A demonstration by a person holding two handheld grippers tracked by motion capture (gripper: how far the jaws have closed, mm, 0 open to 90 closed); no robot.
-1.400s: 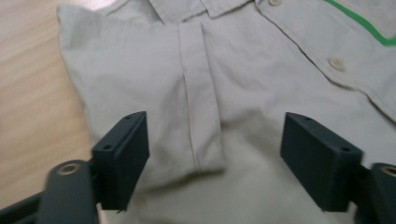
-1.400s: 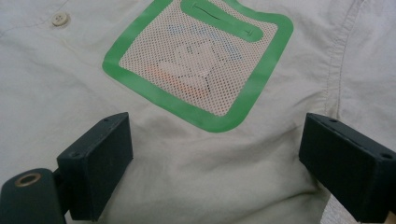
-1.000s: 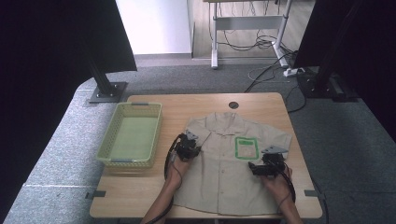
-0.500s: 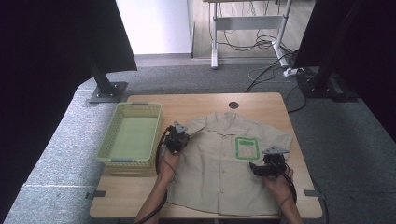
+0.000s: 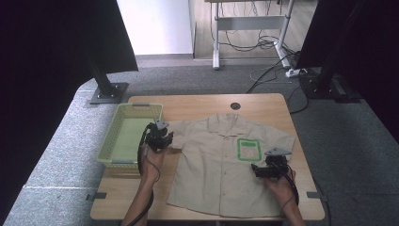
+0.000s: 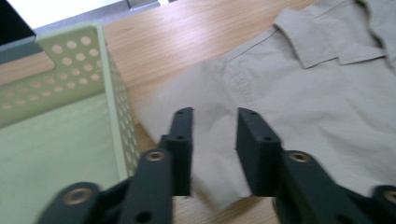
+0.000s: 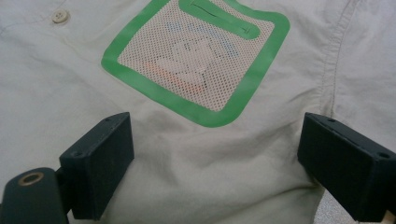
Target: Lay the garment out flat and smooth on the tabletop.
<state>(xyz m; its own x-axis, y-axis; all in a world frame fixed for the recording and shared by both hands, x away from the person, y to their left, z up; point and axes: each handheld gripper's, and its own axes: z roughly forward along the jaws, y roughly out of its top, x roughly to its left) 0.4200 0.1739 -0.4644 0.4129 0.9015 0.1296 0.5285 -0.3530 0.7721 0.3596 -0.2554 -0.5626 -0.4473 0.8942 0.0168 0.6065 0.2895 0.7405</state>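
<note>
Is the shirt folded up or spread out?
Spread out: the shirt lies flat, front up, both sleeves out, on the table.

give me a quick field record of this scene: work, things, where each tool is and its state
work: laying out a shirt on the table
shirt: beige, flat, front up, collar away from the person, green-edged mesh pocket
basket: pale green, left of the shirt
table: wood
left tool: above the shirt's sleeve beside the basket, jaws apart and just been opening, sleeve cloth between them, pads not pressing
right tool: over the shirt below the pocket, jaws wide open, nothing held
</note>
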